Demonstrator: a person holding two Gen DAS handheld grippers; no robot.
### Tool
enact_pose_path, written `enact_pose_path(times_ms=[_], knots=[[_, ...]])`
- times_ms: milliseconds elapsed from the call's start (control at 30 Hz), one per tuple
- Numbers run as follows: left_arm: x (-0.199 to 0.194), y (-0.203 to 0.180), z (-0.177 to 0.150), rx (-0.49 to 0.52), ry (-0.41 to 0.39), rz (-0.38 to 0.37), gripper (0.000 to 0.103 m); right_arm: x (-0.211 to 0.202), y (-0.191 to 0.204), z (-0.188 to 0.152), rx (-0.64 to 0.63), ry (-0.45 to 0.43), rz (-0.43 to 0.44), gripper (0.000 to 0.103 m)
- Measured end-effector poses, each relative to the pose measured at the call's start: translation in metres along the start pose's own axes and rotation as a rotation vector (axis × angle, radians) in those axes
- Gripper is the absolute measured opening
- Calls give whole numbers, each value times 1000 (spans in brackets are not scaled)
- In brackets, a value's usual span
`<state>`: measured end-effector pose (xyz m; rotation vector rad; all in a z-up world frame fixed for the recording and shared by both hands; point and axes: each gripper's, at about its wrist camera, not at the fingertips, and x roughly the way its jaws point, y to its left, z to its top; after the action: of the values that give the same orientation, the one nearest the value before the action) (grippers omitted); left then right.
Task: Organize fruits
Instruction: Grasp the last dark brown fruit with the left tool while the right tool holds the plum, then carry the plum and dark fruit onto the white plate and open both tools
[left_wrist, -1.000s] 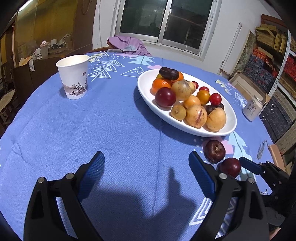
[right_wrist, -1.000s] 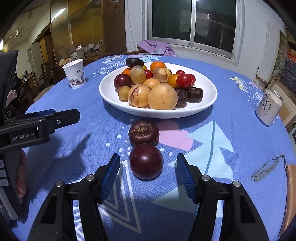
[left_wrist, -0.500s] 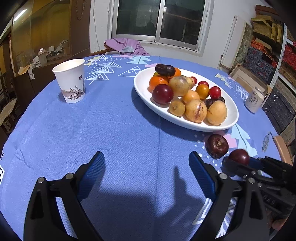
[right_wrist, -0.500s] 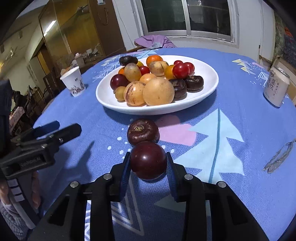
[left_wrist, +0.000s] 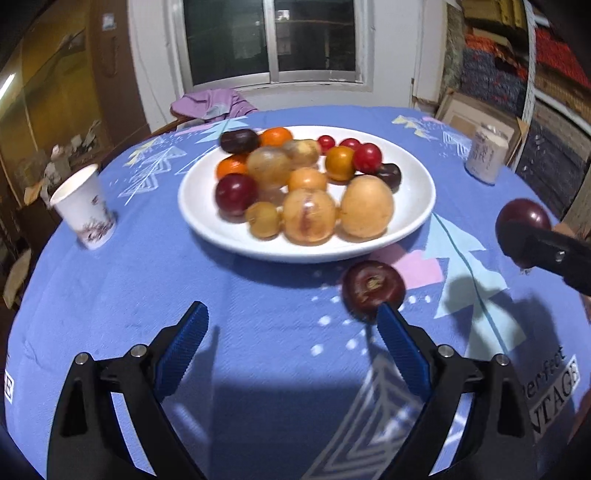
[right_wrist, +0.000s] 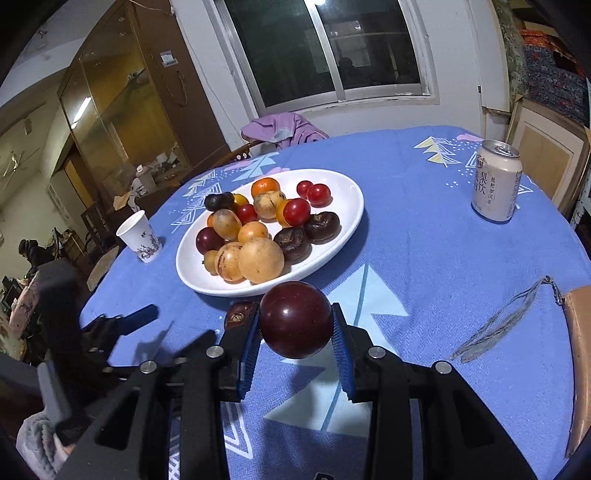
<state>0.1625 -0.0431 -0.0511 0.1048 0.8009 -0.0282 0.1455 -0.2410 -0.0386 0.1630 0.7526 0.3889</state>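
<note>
A white oval plate (left_wrist: 417, 206) (right_wrist: 351, 206) piled with several plums, oranges, tomatoes and pale fruits sits mid-table. My right gripper (right_wrist: 295, 328) is shut on a dark red plum (right_wrist: 295, 319) and holds it above the cloth, short of the plate; the plum also shows at the right edge of the left wrist view (left_wrist: 522, 218). A dark brown fruit (left_wrist: 373, 290) (right_wrist: 238, 314) lies on the blue cloth in front of the plate. My left gripper (left_wrist: 291, 325) is open and empty, its right finger just below that fruit.
A paper cup (left_wrist: 85, 208) (right_wrist: 140, 236) stands left of the plate. A drink can (right_wrist: 496, 181) (left_wrist: 485, 155) stands at the right. A metal chain (right_wrist: 498, 325) and a brown object (right_wrist: 580, 354) lie near the right table edge. A purple cloth (right_wrist: 284, 127) hangs on a chair behind.
My right gripper closed on the dark red plum and lifted it off the cloth. My left gripper swung right toward the dark brown fruit, staying open.
</note>
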Motion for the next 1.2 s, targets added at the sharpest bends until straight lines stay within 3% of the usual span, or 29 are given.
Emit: enact_pose_path(times_ms=[267,433,600,667,700,900,1133,1200], knots=[[21,-33,22,23,25,-8,91,-4,-15,5,67,-6,18,37],[42,-34,25,-7,102,-48,86,-7,-18,6,87,-10,33,37],[41,-22,25,-63,96,-82,68,-3,-20,5,95,6,35,37],[39,-21,24,-45,86,-84,46,0,-19,3,93,15,35,37],[37,-21,23,-34,82,-83,42,0,-19,3,93,17,35,37],[13,3,6,-29,65,-74,42,3,-19,0,89,29,40,37],[-27,69,-36,-67,6,14,42,14,6,-13,-2,66,30,37],[-28,84,-42,-117,23,-18,42,18,19,-20,-47,77,29,37]])
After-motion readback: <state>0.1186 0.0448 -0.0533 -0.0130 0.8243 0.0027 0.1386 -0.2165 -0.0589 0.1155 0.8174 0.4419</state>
